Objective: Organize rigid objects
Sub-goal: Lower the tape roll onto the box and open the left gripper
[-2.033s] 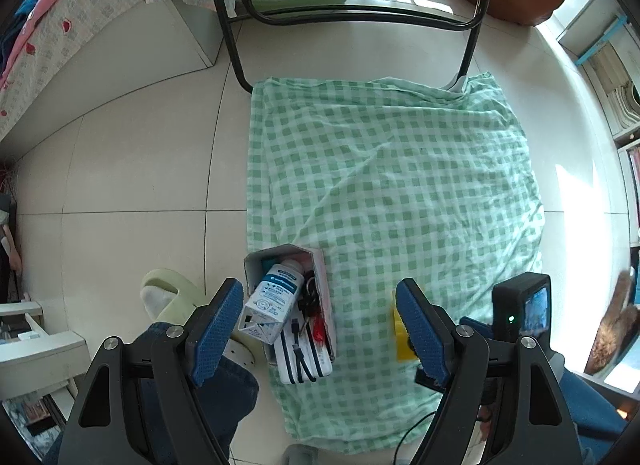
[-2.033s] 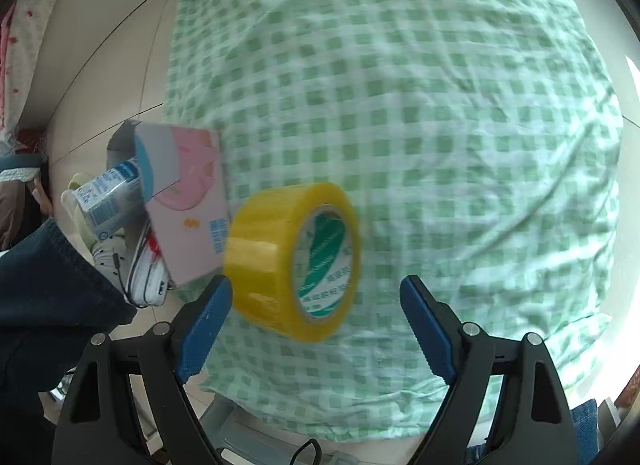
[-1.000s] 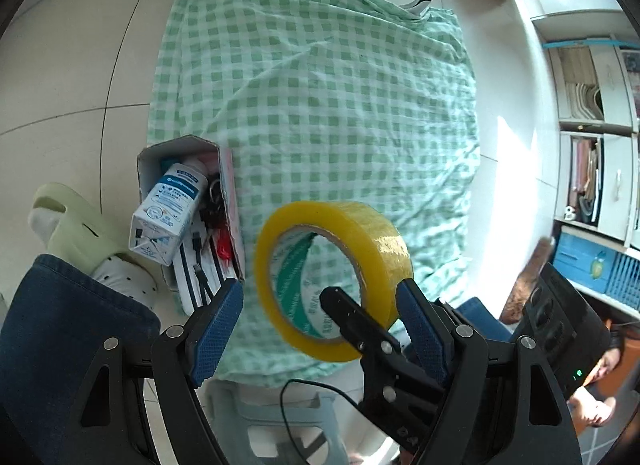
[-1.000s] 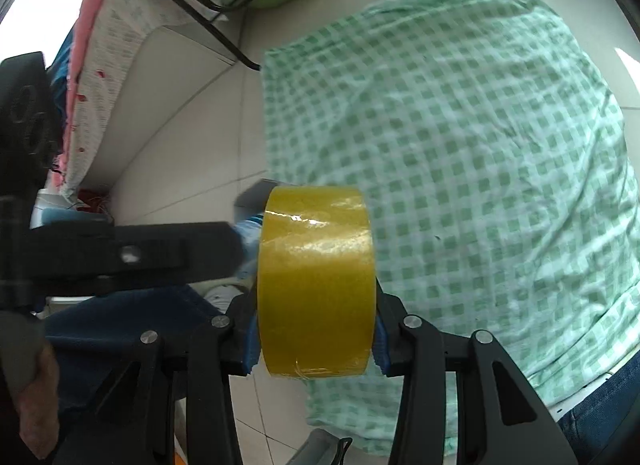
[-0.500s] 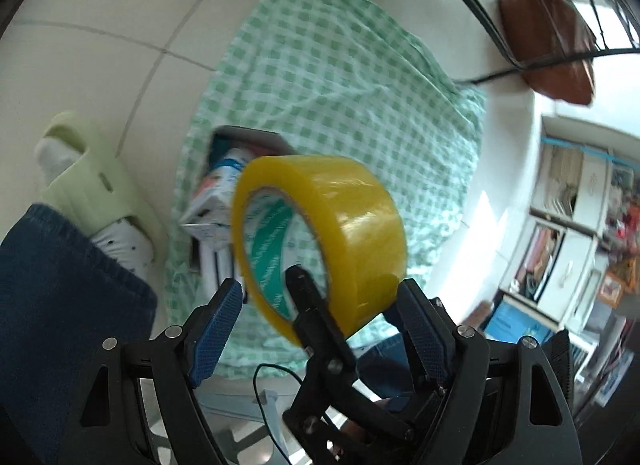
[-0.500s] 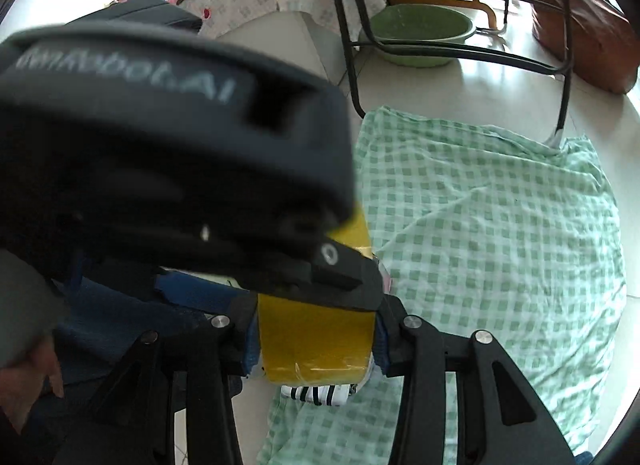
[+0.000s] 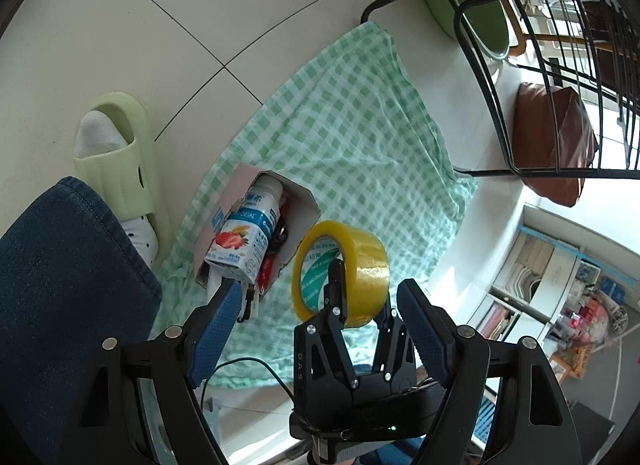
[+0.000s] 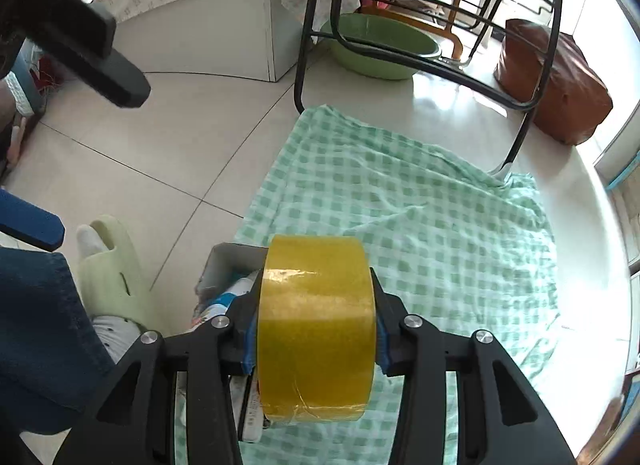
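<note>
In the left wrist view, the tape (image 7: pixel 340 273) is seen clamped across its flat sides by the right gripper (image 7: pixel 356 297), which reaches in between the left gripper's (image 7: pixel 320 317) wide-spread blue fingers (image 7: pixel 420 329); nothing is held by the left gripper. The tape is held in the air just beside the open box (image 7: pixel 280 225), which lies tipped on the checked cloth (image 7: pixel 360 125) near its left edge, with a carton (image 7: pixel 240 241) and other small items already packed inside. The step in hand is judged to be the carrying of the tape to the box; next, the tape would need to be lowered to the box mouth and released, and little free room appears to be left inside, so a slot beside the carton would have to be found. A slipper (image 7: pixel 120 161) and a denim leg (image 7: pixel 60 305) are crowded against the cloth's edge on that side. In the right wrist view, the tape (image 8: pixel 316 325) fills the centre, gripped at about half opening by the right gripper (image 8: pixel 316 341), and the box (image 8: pixel 228 269) is partly hidden behind it. Most of the cloth (image 8: pixel 440 225) beyond lies bare, offering open room, bounded farther off by black chair legs (image 8: pixel 304 37), a green basin (image 8: pixel 380 49) and a brown bag (image 8: pixel 560 85).
</note>
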Available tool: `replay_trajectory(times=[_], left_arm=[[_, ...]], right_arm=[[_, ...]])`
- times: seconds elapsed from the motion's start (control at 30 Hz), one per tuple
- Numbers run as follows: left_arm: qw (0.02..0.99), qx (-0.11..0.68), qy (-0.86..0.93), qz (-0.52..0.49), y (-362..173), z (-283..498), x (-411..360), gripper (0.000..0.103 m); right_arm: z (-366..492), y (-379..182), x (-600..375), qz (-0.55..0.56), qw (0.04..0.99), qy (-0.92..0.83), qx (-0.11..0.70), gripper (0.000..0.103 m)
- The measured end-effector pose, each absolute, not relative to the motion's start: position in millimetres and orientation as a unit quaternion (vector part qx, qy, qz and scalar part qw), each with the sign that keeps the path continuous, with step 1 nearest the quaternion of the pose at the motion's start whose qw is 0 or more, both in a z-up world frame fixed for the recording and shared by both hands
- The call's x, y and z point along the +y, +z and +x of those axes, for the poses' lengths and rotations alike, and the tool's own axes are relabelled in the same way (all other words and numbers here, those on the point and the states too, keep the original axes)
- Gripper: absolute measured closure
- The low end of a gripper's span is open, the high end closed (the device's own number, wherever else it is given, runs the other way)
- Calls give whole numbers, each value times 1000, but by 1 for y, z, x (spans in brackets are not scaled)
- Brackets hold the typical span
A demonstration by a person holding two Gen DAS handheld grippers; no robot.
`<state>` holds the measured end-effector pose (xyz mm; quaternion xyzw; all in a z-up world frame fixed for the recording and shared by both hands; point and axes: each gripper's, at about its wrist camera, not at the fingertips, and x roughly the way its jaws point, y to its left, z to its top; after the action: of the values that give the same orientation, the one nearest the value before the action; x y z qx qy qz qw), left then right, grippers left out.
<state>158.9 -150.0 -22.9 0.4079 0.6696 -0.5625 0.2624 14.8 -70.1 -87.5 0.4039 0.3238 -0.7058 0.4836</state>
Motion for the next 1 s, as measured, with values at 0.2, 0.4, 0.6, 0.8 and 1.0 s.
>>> replay_trajectory(times=[0.2, 0.4, 0.6, 0.8, 1.0], left_arm=[[281, 664, -567, 398, -19, 164, -160, 24], [280, 661, -573, 396, -12, 162, -155, 24], [284, 662, -566, 401, -16, 163, -155, 24], [299, 628, -586, 416, -7, 153, -151, 24], [356, 423, -680, 482, 34, 119, -122, 24]], right_arm=[[39, -92, -68, 351, 568, -662, 341, 58], [52, -127, -78, 497, 602, -552, 292, 35], [30, -145, -62, 602, 561, -530, 205, 28], [15, -123, -55, 601, 547, -541, 217, 27], [0, -80, -33, 494, 536, -618, 294, 5]])
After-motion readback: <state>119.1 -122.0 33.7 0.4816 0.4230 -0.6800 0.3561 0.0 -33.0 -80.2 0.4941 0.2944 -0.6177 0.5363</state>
